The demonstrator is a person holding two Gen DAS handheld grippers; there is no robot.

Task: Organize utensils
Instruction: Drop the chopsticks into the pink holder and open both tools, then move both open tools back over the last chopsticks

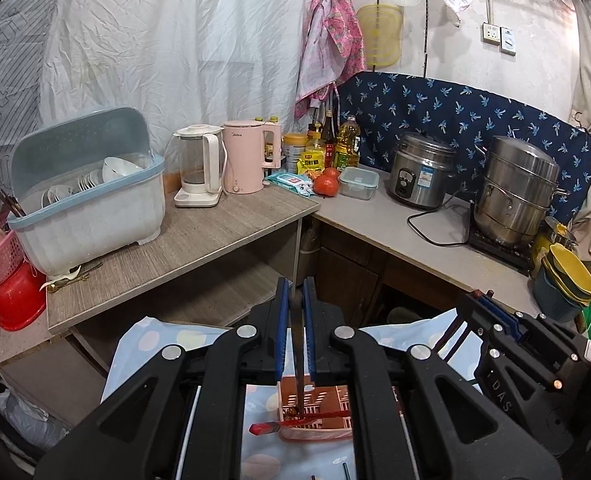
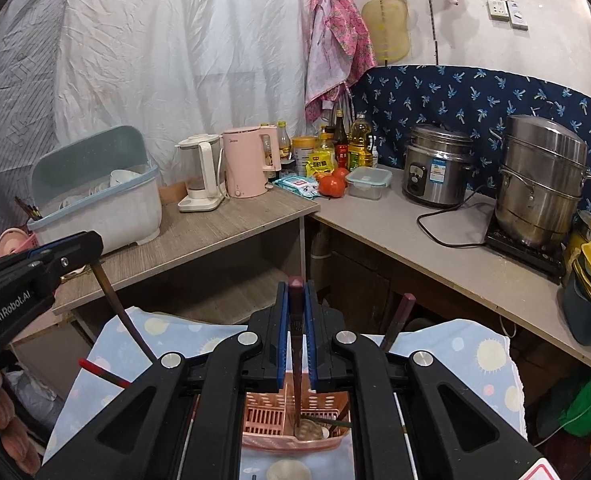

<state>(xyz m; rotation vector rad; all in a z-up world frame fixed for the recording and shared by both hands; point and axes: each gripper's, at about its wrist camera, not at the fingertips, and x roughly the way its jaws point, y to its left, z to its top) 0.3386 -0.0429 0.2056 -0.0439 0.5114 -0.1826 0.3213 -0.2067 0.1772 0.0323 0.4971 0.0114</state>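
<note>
Lowering 2 chopsticks into pink basket [image 2: 295, 432] on dotted cloth: left gripper [image 1: 295, 320] nearly closed, clamping dark chopstick [image 1: 297, 360]; right gripper [image 2: 295, 320] slightly parted around brown chopstick [image 2: 295, 360], tip inside basket; keep both upright, release over compartment

even, soft indoor light fills both views, brightest on the white sheet [image 1: 167, 52]. shadows sit under the tables [image 1: 199, 236]. fisheye bending and dark corners; sharp focus throughout.

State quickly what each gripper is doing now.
Left gripper: shut on a dark chopstick.
Right gripper: barely open around a brown chopstick.
</note>
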